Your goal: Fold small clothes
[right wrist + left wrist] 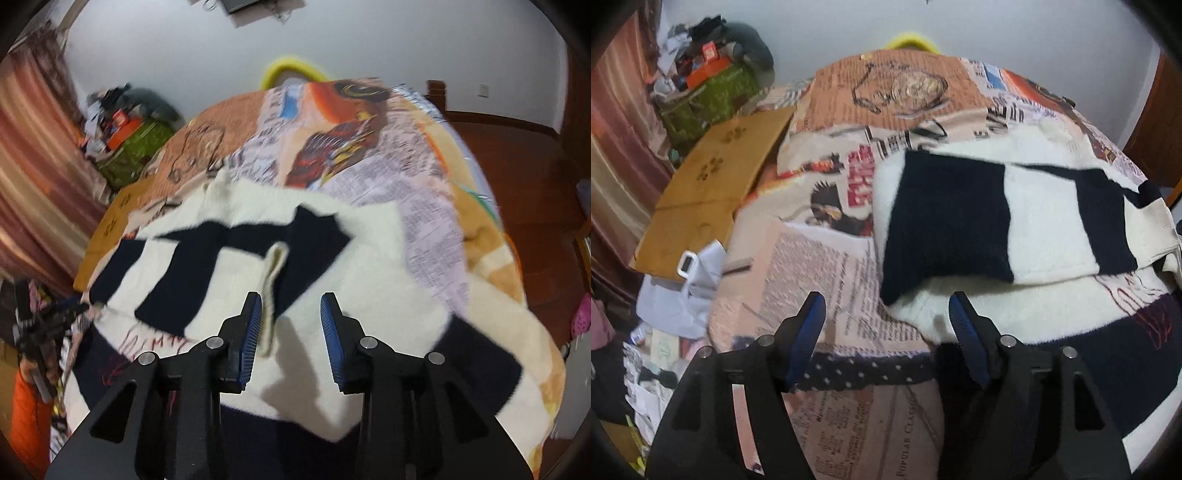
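Observation:
A fuzzy cream sweater with wide navy stripes [1041, 221] lies spread on the bed, one part folded over the rest. My left gripper [886, 306] hovers open at the sweater's near left edge, and only bed cover and the sweater's cream hem show between its blue pads. In the right wrist view the same sweater [369, 258] fills the middle. A cream ribbed cuff [274, 280] lies along the inner side of the left finger of my right gripper [291, 300]. That gripper's jaws stand apart and do not pinch the cuff.
The bed carries a newspaper-print blanket [820, 266]. A dark dotted strip [868, 373] lies near the left gripper's base. A flat cardboard box [713, 184], a cluttered green box [713, 96] and a white bag [683, 295] sit at the left. Wooden floor [517, 166] is on the right.

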`<state>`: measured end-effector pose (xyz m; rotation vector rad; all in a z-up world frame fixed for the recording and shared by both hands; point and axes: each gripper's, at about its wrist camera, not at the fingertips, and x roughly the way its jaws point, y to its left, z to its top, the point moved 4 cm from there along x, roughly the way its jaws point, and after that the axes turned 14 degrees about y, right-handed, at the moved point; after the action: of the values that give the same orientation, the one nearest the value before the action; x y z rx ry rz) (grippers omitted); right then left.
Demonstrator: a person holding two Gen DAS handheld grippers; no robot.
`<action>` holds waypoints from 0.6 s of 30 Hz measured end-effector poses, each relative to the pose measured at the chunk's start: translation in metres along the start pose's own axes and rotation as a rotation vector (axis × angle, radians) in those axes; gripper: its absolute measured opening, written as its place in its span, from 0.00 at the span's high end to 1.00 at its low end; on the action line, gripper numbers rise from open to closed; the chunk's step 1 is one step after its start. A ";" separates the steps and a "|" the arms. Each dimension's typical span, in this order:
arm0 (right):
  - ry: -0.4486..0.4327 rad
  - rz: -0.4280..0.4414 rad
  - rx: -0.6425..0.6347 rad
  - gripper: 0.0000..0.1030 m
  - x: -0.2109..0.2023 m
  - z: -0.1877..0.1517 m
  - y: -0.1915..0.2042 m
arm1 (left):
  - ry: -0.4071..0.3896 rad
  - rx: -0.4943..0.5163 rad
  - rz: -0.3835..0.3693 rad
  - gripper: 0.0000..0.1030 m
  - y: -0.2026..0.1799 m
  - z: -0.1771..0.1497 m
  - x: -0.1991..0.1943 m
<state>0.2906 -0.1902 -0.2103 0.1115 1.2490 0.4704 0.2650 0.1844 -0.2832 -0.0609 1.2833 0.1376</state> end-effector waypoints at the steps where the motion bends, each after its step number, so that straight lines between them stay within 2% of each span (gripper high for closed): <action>1: 0.007 0.009 -0.008 0.71 0.006 0.000 0.004 | 0.010 0.003 0.003 0.33 -0.002 0.000 0.004; 6: 0.026 0.012 -0.024 0.71 0.030 0.004 0.016 | 0.070 0.002 0.013 0.33 -0.011 -0.010 0.026; 8: 0.025 -0.026 -0.048 0.79 0.036 0.004 0.020 | 0.065 0.002 0.018 0.33 -0.011 -0.010 0.026; 9: 0.025 -0.043 -0.058 0.92 0.037 0.003 0.020 | 0.063 0.001 0.019 0.33 -0.011 -0.009 0.025; 10: 0.021 -0.051 -0.061 0.93 0.036 0.002 0.019 | 0.062 0.001 0.019 0.33 -0.011 -0.009 0.024; 18: -0.034 -0.077 0.008 0.94 0.007 -0.016 -0.008 | 0.053 0.016 0.051 0.33 -0.019 -0.013 0.015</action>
<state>0.2796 -0.1976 -0.2240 0.0778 1.2178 0.3955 0.2595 0.1646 -0.3020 -0.0183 1.3397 0.1703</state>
